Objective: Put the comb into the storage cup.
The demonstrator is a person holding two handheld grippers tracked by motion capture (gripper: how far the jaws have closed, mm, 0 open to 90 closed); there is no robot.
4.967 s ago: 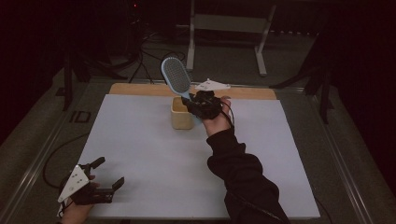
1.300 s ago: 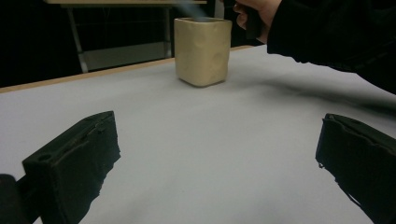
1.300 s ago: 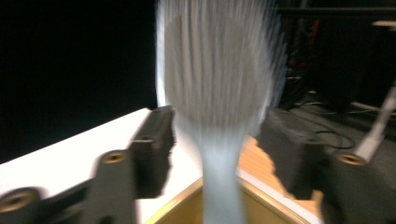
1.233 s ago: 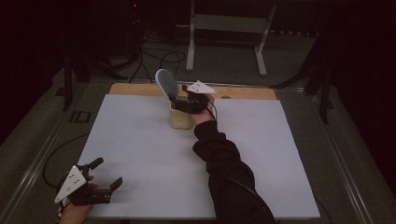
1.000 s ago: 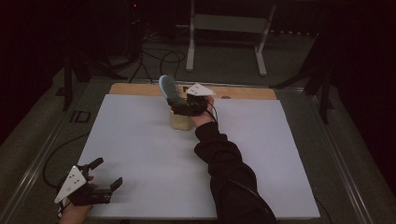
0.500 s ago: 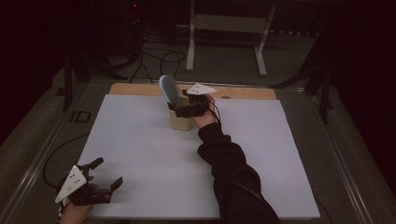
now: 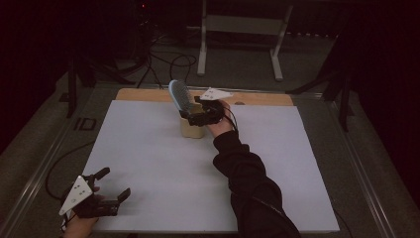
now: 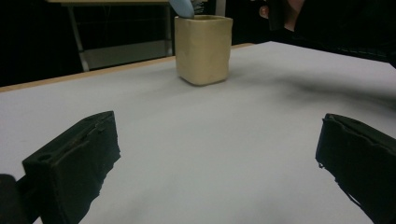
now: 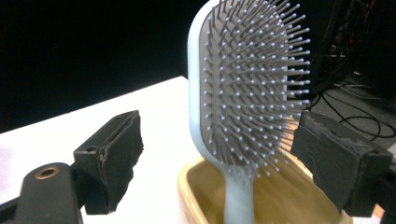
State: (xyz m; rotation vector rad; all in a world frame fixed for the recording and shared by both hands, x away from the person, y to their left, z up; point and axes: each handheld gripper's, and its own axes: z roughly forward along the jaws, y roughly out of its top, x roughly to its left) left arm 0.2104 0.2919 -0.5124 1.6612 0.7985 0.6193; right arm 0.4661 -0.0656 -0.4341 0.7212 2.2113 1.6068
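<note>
Mostly done, by the look of it: hairbrush standing handle-down in the cup, head leaning up and out over the rim toward the far left in the high view. Right gripper parked right at the cup — jaws spread wide in the right gripper view, one pad to each side of the brush head, the right-hand pad close against the bristle tips, contact hard to judge, the left-hand pad clearly apart. Nothing clamped. Left to do, as a judgement: back the open jaws away without nudging the brush, and check that the lean does not tip the cup.

Left gripper down at the near left corner of the table, well apart from the cup, jaws wide with nothing between them but bare surface; no part in the work at this point.

Materials: brush body a pale blue, smooth moulded plastic, oval paddle head narrowing to a slim handle; grey cushion pad set with many thin pins, each ending in a small pale ball tip. Cup cream-yellow, squarish with rounded corners, thick-walled, slightly uneven sides — matte from the left gripper view, a faint gloss on the inner wall from the right one. Gripper pads black, foam-like, rough and chipped at the edges. Table top a flat white sheet, wooden strip along the far edge.
</note>
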